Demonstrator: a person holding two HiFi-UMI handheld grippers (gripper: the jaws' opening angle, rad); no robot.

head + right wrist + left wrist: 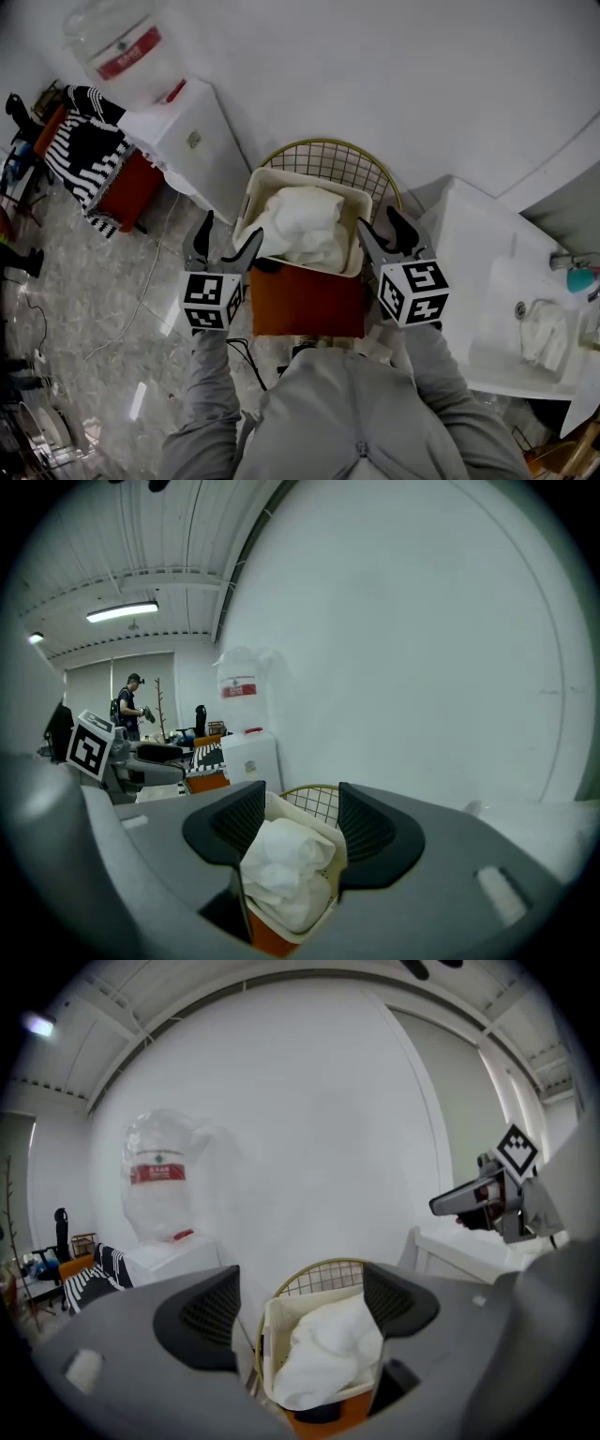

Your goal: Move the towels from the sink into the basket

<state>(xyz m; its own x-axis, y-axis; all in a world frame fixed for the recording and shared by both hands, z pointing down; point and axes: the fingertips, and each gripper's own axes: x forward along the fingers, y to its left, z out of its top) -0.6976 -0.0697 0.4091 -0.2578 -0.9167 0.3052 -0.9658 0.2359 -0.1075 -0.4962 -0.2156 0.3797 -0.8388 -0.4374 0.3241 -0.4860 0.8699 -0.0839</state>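
Grippers: two, a left gripper (232, 232) and a right gripper (377, 220).
Basket (255, 192), cream plastic: one.
Heap of white towels (302, 223): one, pieces not countable.
Sink (497, 281): one.
Loose towel (544, 336): one.
Wire-backed chair (328, 157): one.
Water dispenser (192, 141): one.
Water bottle (122, 47): one.

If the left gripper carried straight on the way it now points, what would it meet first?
Most likely the white towel heaped in the basket, framed between the open, empty jaws of the left gripper. Depth is unclear; the basket's near rim may come first.
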